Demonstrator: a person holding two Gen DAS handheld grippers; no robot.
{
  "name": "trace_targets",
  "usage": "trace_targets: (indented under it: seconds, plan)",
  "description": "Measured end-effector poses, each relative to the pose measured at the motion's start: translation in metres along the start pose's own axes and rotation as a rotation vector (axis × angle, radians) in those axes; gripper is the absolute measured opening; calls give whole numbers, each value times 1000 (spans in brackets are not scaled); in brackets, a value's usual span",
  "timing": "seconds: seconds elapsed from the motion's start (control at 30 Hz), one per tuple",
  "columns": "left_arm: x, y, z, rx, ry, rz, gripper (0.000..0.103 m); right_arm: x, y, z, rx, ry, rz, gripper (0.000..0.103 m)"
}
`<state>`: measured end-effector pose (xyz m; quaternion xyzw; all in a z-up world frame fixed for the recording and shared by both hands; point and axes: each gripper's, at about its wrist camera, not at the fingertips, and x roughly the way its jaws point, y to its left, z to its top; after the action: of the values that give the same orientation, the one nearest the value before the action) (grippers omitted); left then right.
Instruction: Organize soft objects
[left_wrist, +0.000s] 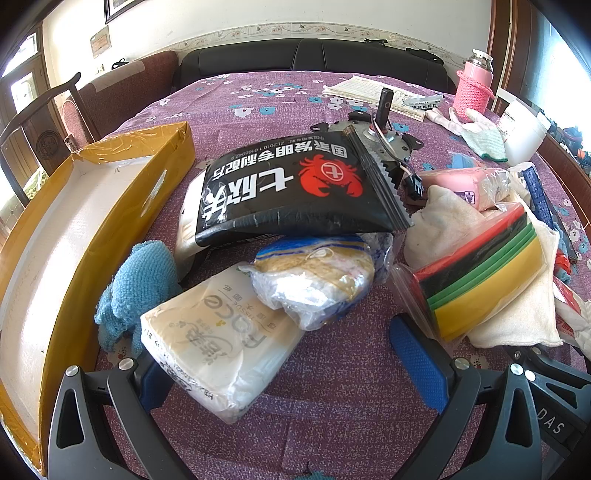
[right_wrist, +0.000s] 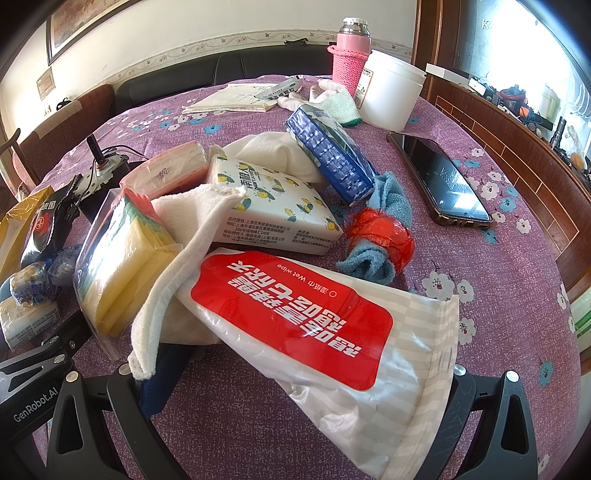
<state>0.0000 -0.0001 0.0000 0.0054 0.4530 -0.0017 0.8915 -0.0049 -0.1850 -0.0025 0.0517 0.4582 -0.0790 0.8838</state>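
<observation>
In the left wrist view my left gripper (left_wrist: 284, 354) is open. A white tissue pack (left_wrist: 221, 343) lies between its fingers, against the left one. Beside it are a blue knitted cloth (left_wrist: 136, 291), a bagged scourer (left_wrist: 317, 273), a black crab-print pouch (left_wrist: 288, 188) and a pack of coloured sponges (left_wrist: 484, 273). In the right wrist view my right gripper (right_wrist: 306, 369) stands equally wide, open. A red-and-white wet wipe pack (right_wrist: 314, 332) lies across the gap and hides the right finger. A white towel (right_wrist: 184, 236) drapes over the left finger.
A yellow cardboard box (left_wrist: 74, 221) with a white inside stands open at the left. On the purple tablecloth lie a lemon-print tissue pack (right_wrist: 273, 206), a blue pack (right_wrist: 328, 155), a phone (right_wrist: 439, 177), a white jar (right_wrist: 388, 92), a pink flask (right_wrist: 351, 55) and a metal motor (left_wrist: 384, 136).
</observation>
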Motion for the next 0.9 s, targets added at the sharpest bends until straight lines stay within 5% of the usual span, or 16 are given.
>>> trace_targets:
  seconds: [0.47, 0.67, 0.9]
  plan:
    - [0, -1, 0, -7, 1, 4, 103, 0, 1, 0, 0, 0, 0, 102]
    - [-2, 8, 3, 144, 124, -106, 103, -3, -2, 1, -12, 60, 17, 102]
    - [-6, 4, -7, 137, 57, -89, 103, -8, -4, -7, -35, 65, 22, 102]
